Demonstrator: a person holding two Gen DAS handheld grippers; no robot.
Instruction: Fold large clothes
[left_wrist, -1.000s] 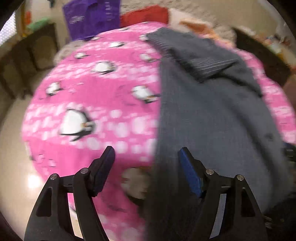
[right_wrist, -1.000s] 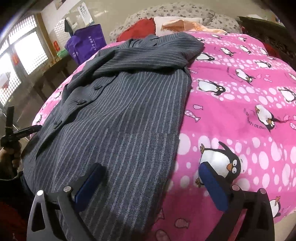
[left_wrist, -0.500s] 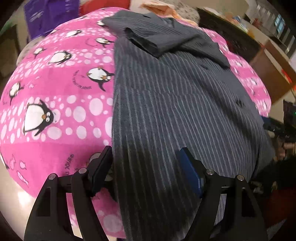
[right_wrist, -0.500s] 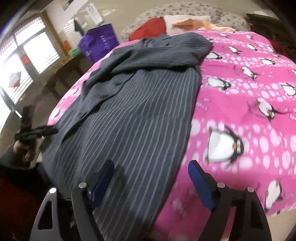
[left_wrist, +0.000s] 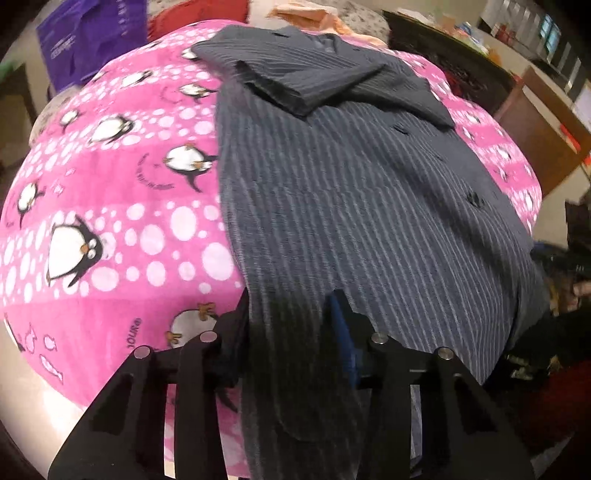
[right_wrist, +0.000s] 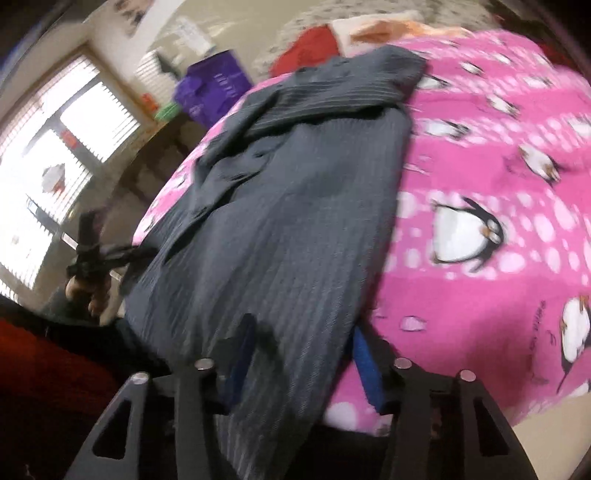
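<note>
A dark grey pinstriped jacket (left_wrist: 351, 192) lies spread on a pink penguin blanket (left_wrist: 110, 206), sleeves folded across its top. My left gripper (left_wrist: 291, 317) straddles the jacket's hem at the near left corner, jaws narrowed around the cloth. In the right wrist view the jacket (right_wrist: 288, 206) runs down to my right gripper (right_wrist: 301, 354), whose blue pads also straddle the hem at its right edge, jaws narrowed around it. The left gripper (right_wrist: 99, 254) shows small at the left, at the jacket's other corner.
The blanket (right_wrist: 498, 184) covers a rounded bed. A purple bag (left_wrist: 81, 40) and red cloth (right_wrist: 310, 48) lie at the far end. Dark wooden furniture (left_wrist: 532, 122) stands to the right of the bed. A bright window (right_wrist: 48, 155) is on the left.
Both grippers have moved in over the jacket's hem and their jaws have narrowed from wide open to pinching the cloth. The right view has tilted and the hem has lifted.
</note>
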